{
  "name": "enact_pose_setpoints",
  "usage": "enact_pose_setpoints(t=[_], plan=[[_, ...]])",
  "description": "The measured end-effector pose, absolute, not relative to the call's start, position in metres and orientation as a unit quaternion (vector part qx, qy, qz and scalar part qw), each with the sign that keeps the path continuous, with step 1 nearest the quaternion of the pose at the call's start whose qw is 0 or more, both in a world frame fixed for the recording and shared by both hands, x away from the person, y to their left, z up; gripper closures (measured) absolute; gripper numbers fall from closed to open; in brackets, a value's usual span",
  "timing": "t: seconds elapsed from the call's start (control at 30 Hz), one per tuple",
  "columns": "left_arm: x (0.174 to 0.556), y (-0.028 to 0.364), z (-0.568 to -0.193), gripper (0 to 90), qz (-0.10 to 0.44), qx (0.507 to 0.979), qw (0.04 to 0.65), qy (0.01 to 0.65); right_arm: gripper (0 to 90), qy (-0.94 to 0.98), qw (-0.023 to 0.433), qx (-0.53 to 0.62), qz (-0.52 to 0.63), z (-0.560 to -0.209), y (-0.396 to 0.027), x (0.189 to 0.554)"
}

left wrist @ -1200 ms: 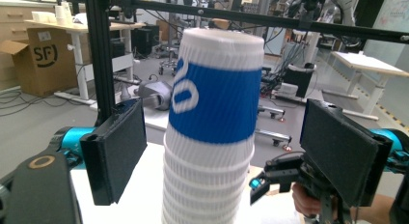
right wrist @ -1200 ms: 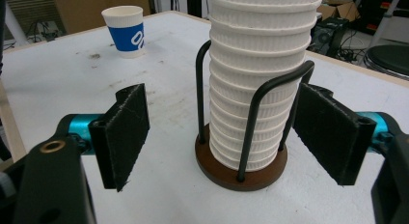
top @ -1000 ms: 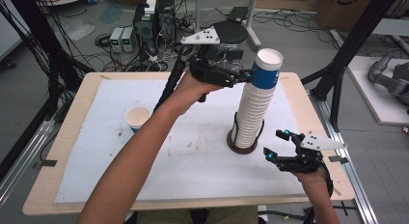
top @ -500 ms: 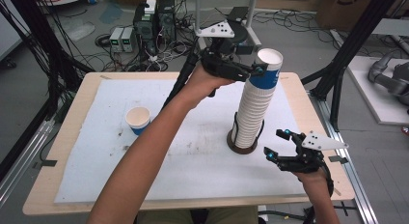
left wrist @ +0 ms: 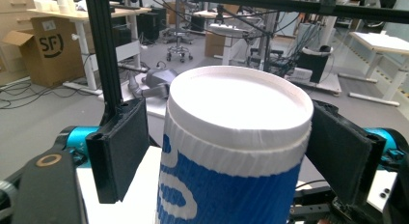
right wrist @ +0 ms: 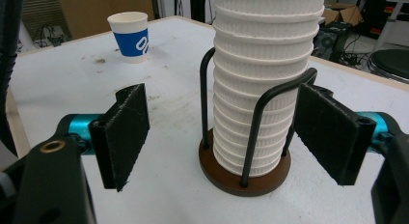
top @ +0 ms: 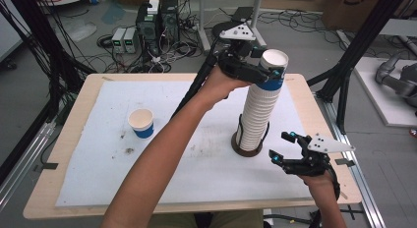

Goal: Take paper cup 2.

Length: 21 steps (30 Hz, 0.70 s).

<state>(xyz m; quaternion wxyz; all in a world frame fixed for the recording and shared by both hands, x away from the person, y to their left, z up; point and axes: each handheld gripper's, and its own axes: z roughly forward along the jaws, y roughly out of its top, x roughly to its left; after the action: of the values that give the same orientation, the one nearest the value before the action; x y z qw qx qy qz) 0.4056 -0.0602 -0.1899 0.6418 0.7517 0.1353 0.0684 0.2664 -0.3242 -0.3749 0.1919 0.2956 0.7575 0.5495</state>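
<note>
Left gripper (top: 265,71): raised at the top of the cup stack, jaws set one on each side of the top cup; they have just been closing, with that cup between them.
Left gripper contact: in the left gripper view the right pad sits against the cup rim and the left pad stands just beside the wall (a firm press on both sides cannot be confirmed).
Top cup (left wrist: 231,151): white with a blue band, upright, mouth up, seated on the stack directly between the left gripper's jaws.
Cup stack (top: 259,115): white cups nested upright, directly below the left gripper and just ahead of the right gripper.
Holder (right wrist: 241,178): round brown base with black wire uprights around the foot of the stack.
Right gripper (top: 284,147): low over the table, jaws spread wide with nothing between the pads (the holder lies just beyond them).
Single cup (top: 141,123): upright on the white mat (top: 98,179), well apart from both grippers.
</note>
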Motion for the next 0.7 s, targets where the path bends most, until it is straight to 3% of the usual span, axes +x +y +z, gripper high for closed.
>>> enact_pose_setpoints(t=[0.17, 0.7], plan=[[0.4047, -0.0620, -0.1876, 28.0, 0.074, 0.754, 0.640, 0.124, 21.0, 0.757, 0.192, 0.295, 0.550, -0.3746, -0.3247, 0.2663], [0.4008, -0.0623, -0.1813, 29.4, 0.082, 0.747, 0.648, 0.118, 21.0, 0.758, 0.192, 0.294, 0.550, -0.3756, -0.3234, 0.2671]])
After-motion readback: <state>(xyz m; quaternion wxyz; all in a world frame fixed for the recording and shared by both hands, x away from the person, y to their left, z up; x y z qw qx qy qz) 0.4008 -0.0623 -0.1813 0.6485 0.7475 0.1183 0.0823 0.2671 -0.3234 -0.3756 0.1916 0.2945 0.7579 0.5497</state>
